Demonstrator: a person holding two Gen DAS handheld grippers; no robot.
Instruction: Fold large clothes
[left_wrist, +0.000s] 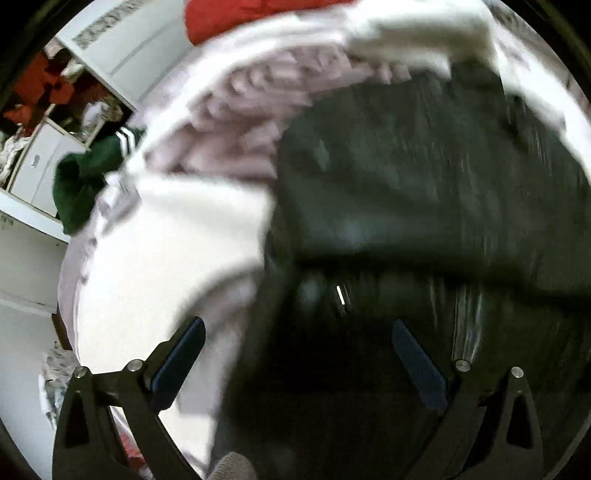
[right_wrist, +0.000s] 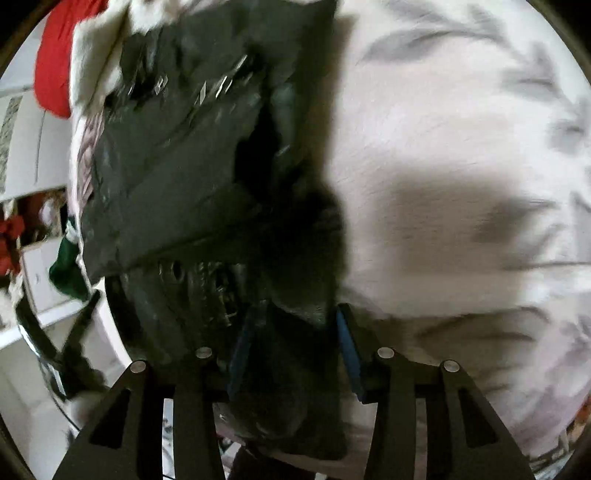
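A large dark garment (left_wrist: 406, 177) lies partly folded on a bed with a pale patterned cover (left_wrist: 236, 110). My left gripper (left_wrist: 299, 332) is open just above the garment's near edge, with nothing between its blue pads (left_wrist: 181, 354). In the right wrist view the same dark garment (right_wrist: 177, 166) shows at left, with metal zip or snap details. My right gripper (right_wrist: 291, 325) is shut on a fold of this dark cloth, which bunches between its blue pads (right_wrist: 347, 350). Both views are motion-blurred.
A white garment (left_wrist: 177, 236) lies left of the dark one. A red cloth (left_wrist: 251, 14) and another white piece (left_wrist: 417, 37) lie at the far side. A green garment with white stripes (left_wrist: 88, 173) hangs off the bed's left edge by white cabinets (left_wrist: 48, 173). Bare bed cover (right_wrist: 461, 166) spreads to the right.
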